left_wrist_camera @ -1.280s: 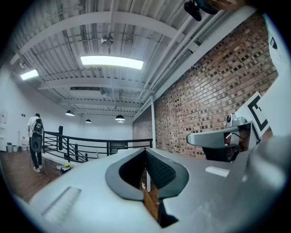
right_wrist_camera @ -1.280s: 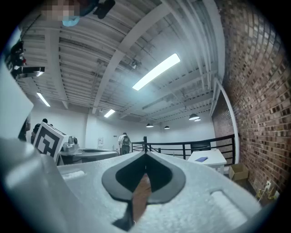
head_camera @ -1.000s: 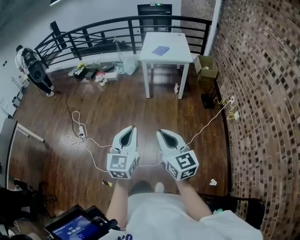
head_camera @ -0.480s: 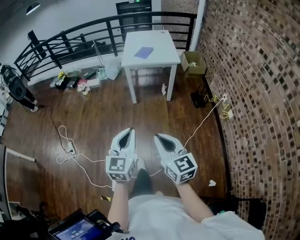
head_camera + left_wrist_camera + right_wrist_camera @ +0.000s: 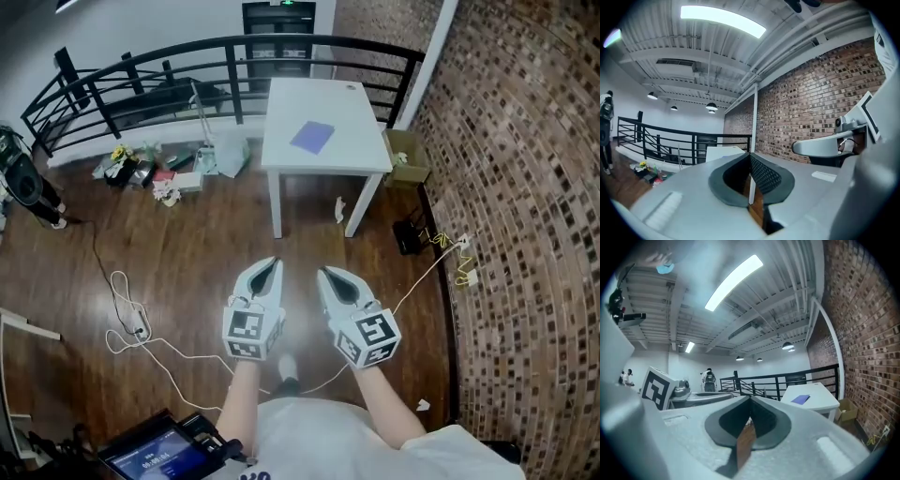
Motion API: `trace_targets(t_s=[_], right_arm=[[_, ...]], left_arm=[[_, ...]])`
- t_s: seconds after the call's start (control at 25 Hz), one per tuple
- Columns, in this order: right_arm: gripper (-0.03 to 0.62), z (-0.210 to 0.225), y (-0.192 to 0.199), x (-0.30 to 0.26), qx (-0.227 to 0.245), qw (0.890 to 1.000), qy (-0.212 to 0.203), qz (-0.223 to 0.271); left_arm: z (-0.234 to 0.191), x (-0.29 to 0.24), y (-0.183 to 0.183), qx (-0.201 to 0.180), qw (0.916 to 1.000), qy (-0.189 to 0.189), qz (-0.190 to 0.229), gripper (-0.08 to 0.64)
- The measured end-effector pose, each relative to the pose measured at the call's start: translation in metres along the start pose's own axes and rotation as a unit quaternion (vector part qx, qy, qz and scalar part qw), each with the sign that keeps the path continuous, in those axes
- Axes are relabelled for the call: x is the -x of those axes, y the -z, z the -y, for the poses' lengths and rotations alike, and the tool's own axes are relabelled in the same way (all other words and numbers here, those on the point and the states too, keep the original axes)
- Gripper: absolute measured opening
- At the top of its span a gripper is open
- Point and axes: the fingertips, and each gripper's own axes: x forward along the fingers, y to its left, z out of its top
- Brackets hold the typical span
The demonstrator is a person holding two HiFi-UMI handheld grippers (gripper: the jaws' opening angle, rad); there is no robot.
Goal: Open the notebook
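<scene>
A closed purple notebook [image 5: 311,137] lies flat on a small white table [image 5: 356,150] ahead; the right gripper view also shows the notebook [image 5: 800,399] on that table [image 5: 815,405]. Both grippers are held side by side over the wooden floor, well short of the table. My left gripper [image 5: 273,266] is shut with nothing in it, its tips meeting [image 5: 750,155]. My right gripper [image 5: 324,274] is likewise shut and empty, its tips meeting [image 5: 750,400]. Both point toward the table, nearly level.
A brick wall [image 5: 525,187] runs along the right. A black railing [image 5: 141,84] stands behind the table, with clutter [image 5: 155,173] on the floor by it. Cables [image 5: 122,309] trail across the floor at left. A cardboard box [image 5: 405,155] sits right of the table. A screen [image 5: 155,455] shows at bottom left.
The person has walked toward the table with both grippers carried forward together; the table and notebook are now nearer and larger. Both grippers stay shut.
</scene>
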Motion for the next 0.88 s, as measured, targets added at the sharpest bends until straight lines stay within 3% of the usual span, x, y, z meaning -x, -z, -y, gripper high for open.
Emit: trace_targets(t_s=[0.16, 0.52, 0.72, 0.88], right_arm=[[-0.008, 0.022, -0.019, -0.053, 0.001, 1.000, 0.008, 0.011], [-0.008, 0.082, -0.018, -0.168, -0.017, 1.000, 0.009, 0.008], [-0.008, 0.173, -0.029, -0.257, -0.025, 0.999, 0.032, 0.026], [-0.008, 0.256, -0.053, -0.322, -0.044, 0.996, 0.061, 0.038]], left_arm=[[-0.048, -0.040, -0.020, -0.010, 0.9999, -0.002, 0.011, 0.014], [-0.125, -0.128, -0.016, -0.014, 0.9999, 0.000, 0.006, 0.014], [-0.170, -0.220, -0.017, -0.030, 0.9994, 0.011, 0.011, 0.014], [-0.204, -0.313, -0.016, -0.049, 0.9982, 0.025, -0.024, 0.014]])
